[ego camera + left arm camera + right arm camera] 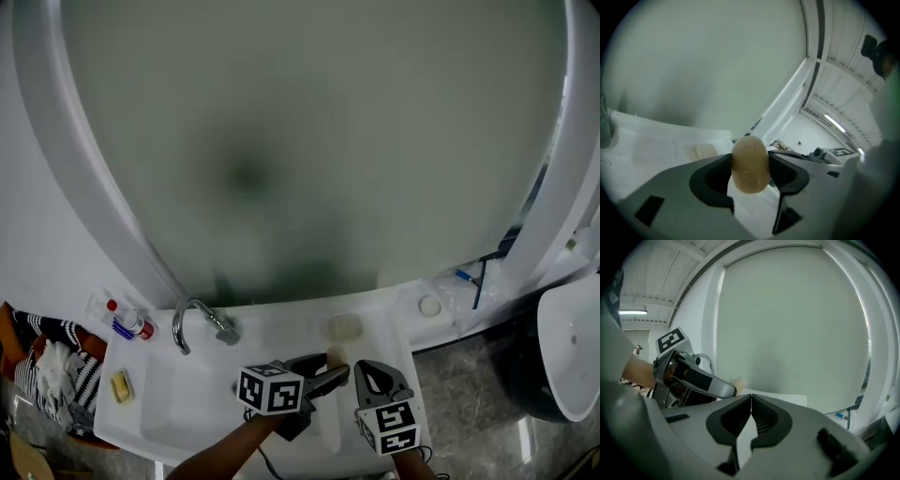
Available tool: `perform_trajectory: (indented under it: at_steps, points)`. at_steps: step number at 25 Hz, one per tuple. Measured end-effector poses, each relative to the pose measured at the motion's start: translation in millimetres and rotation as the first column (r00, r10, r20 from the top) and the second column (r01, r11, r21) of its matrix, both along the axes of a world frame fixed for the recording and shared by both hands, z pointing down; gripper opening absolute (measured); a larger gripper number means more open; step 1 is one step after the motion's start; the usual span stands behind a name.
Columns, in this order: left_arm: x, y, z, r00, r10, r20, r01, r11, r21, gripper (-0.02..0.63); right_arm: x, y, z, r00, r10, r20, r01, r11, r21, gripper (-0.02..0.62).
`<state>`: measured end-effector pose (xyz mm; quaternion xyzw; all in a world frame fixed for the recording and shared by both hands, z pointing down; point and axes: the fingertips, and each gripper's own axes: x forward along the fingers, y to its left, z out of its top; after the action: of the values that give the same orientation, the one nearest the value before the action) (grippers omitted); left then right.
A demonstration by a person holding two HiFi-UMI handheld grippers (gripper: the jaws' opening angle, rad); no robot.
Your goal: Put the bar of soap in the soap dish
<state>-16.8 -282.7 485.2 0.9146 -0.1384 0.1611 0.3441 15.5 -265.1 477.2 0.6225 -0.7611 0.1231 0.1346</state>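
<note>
Tongs, 2, hand-held, nearest the viewer over the front edge of a white bench.

- Left tongs: clamped on 1 bar of soap, a pale tan, rounded oval gripped across its width, both jaws pressing its sides. The bar is lifted clear of the bench, not resting on anything.
- Right tongs: jaws pressed together, nothing between them; just beside the left tongs, idle.
- Soap dish, 1: pale ribbed tray lying flat on the bench, empty, just beyond the held bar in the head view.
- Basin, 1, sunk in the bench to the left, with 1 chrome faucet curving over it.
- Bottle, 1, red-capped, lying near the far left corner.
- Yellow block, 1, on the left rim; sponge or second soap, cannot tell which.
- Round white disc, 1, at the far right of the bench.
- Mirror, 1, large, behind everything.

Progress, judged: pickup is done and the bar has been brought close to the dish. Left to do: carry it over the tray, lower it in, release, withdraw. Roughly past the halfway mark.
</note>
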Motion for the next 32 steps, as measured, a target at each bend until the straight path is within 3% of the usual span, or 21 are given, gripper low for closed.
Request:
perform_trajectory:
  at_steps: [10,19,27,32]
  points:
    - [13,-39,2,0.98,0.132,0.149,-0.156,0.975,0.16,0.258,-3,-18,4,0.999,0.014,-0.045,-0.015,1.0,-0.019,0.012]
    - [27,-54,34,0.921,0.207,0.331,-0.291,0.929,0.228,0.258,11,-43,8,0.999,0.015,-0.042,-0.015,1.0,-0.016,0.012]
    - [46,-69,62,0.877,0.204,0.435,-0.336,0.907,0.254,0.258,33,-64,25,1.0,-0.029,-0.012,0.029,0.999,-0.046,0.012]
    - [58,-91,84,0.826,0.209,0.524,-0.393,0.88,0.268,0.258,44,-74,41,0.998,-0.065,0.012,0.065,0.995,-0.076,0.012]
